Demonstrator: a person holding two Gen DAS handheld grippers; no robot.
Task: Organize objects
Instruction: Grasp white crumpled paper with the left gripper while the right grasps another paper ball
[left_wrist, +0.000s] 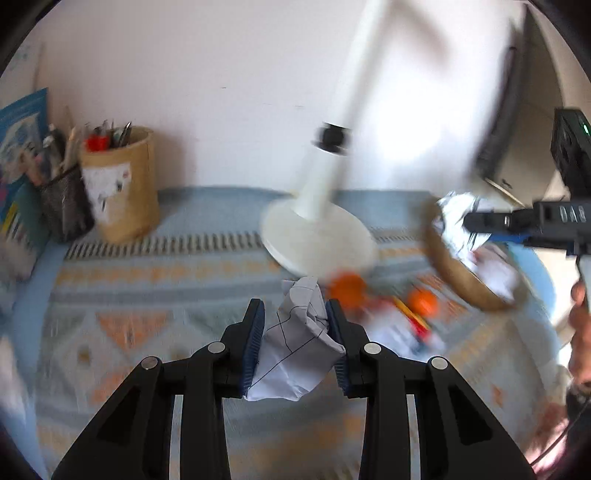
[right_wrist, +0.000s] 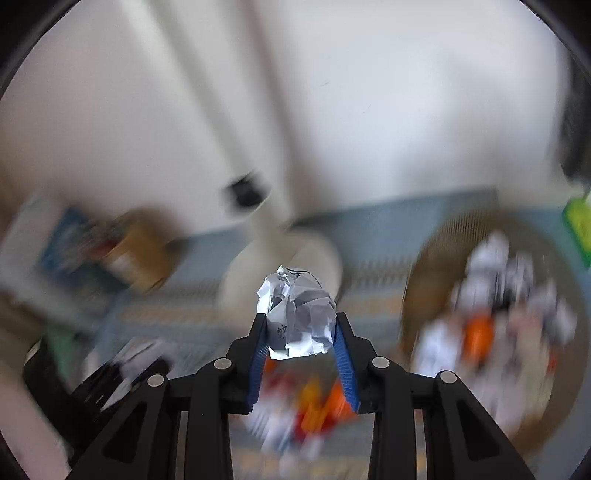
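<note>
Along the table's (left_wrist: 129, 295) far edge stand a mesh pen holder (left_wrist: 64, 206) and a tan pot (left_wrist: 122, 184), then a white lamp base (left_wrist: 317, 240). The left gripper (left_wrist: 295, 314) is clamped on a crumpled paper ball (left_wrist: 299, 343) above the patterned cloth. The right gripper (right_wrist: 300, 328) pinches another paper wad (right_wrist: 299, 314), left of the wicker basket (right_wrist: 424, 280) near the right edge.

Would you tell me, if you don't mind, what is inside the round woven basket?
The basket holds crumpled white paper balls and something orange, blurred. Whatever lies beneath the pile is covered.
</note>
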